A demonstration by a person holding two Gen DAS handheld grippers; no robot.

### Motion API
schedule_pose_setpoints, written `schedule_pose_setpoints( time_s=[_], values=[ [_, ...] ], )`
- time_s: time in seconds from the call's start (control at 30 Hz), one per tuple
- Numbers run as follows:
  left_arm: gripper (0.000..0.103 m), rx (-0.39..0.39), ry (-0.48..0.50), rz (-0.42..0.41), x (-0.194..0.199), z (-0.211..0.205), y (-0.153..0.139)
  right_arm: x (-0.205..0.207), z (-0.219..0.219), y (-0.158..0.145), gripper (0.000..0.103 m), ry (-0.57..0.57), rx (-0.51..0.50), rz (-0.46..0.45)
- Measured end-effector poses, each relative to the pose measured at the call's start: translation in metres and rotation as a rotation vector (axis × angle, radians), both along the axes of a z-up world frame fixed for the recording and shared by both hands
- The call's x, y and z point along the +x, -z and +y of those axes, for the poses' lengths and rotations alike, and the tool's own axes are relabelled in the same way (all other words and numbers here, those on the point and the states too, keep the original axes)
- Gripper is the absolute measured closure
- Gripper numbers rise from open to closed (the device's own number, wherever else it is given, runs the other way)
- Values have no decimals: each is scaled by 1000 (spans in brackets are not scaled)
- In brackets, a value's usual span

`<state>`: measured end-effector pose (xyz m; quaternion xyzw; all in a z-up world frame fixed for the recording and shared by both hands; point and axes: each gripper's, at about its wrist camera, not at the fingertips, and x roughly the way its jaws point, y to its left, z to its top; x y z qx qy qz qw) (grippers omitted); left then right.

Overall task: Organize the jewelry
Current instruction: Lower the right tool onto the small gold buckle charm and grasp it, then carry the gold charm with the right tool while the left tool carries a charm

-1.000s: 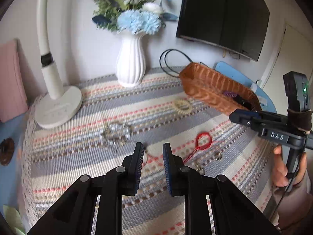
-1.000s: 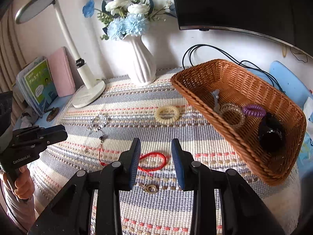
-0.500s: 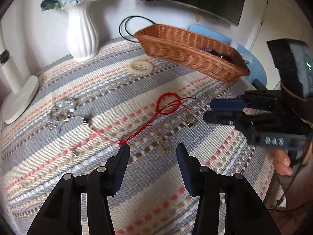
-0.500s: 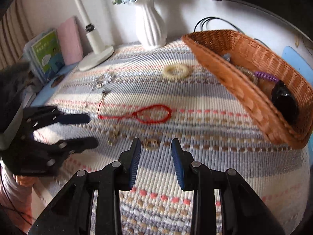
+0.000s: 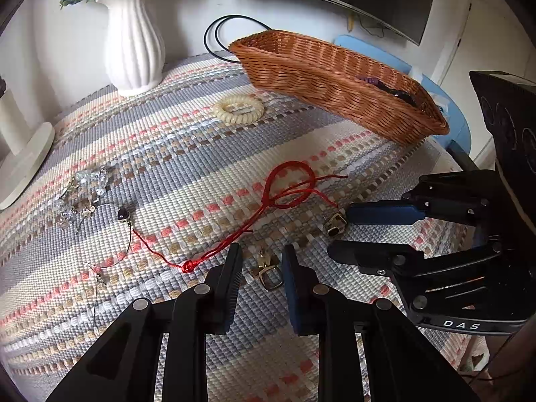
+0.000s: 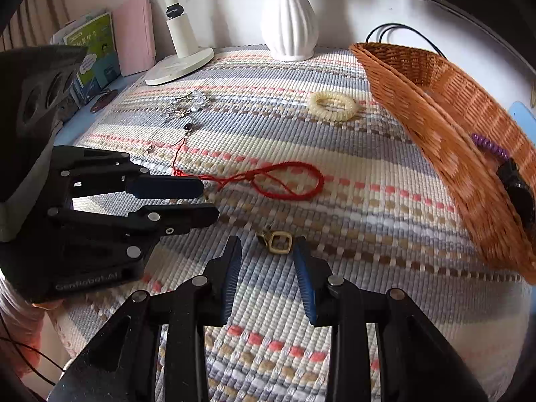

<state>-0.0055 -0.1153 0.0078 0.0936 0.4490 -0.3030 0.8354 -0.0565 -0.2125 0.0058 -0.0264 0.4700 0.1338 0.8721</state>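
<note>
Two gold earrings lie on the striped woven cloth. My left gripper is open, low over the cloth, with one gold earring between its fingertips. My right gripper is open around the other gold earring, which also shows in the left wrist view. A red cord bracelet lies just beyond. A cream coil hair tie lies farther back. A crystal necklace lies at the left. The wicker basket holds a purple coil tie and a dark object.
A white vase with blue flowers stands at the back. A white lamp base stands beside books at the left. A black cable loops behind the basket. The cloth's front edge is near both grippers.
Both grippers have dropped low toward the cloth and closed in on the earrings. The right gripper's jaws have opened wider; the left opened half a second earlier.
</note>
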Motion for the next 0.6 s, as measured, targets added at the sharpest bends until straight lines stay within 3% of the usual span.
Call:
schedule_pose_setpoints(
  time_s=[0.1, 0.17, 0.23, 0.33, 0.6],
  values=[
    [79, 12, -3, -15, 0, -6, 1, 1, 9, 1, 71, -8, -61, -28],
    [79, 22, -4, -26, -1, -9, 2, 0, 14, 2, 80, -11, -95, -42],
    [93, 35, -11, -44, -3, -10, 3, -1, 15, 2, 81, -10, -103, -50],
    [92, 17, -9, -37, -3, -8, 3, -2, 11, 1, 82, 14, -103, -54],
    [92, -147, 7, -3, -5, 13, -9, -21, -20, -20, 82, 101, -1, -87]
  ],
)
